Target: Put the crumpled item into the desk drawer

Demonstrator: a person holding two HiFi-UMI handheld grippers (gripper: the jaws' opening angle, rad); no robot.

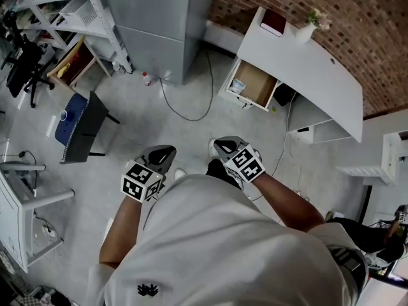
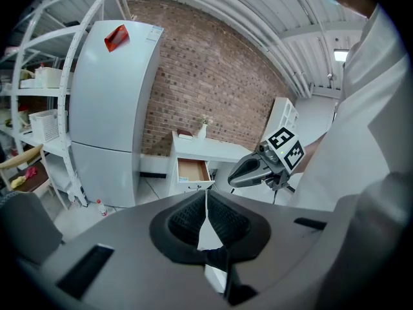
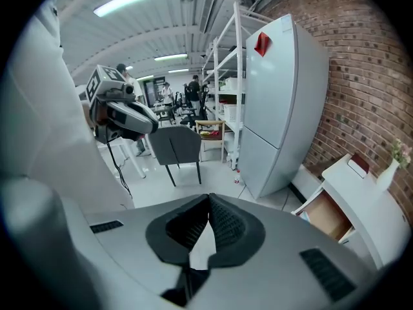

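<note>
Crumpled pale item [image 1: 237,87] lies at the left end of the open desk drawer [image 1: 260,81], far from me. My left gripper [image 1: 167,152] and right gripper [image 1: 220,145] are both closed, pads together, holding nothing, near my chest

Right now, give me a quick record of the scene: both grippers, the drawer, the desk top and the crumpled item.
left hand-held gripper: shut, empty, close to the body
right hand-held gripper: shut, empty, close to the body
drawer: open, across the floor
desk: vase and red book on top
crumpled item: not made out
</note>
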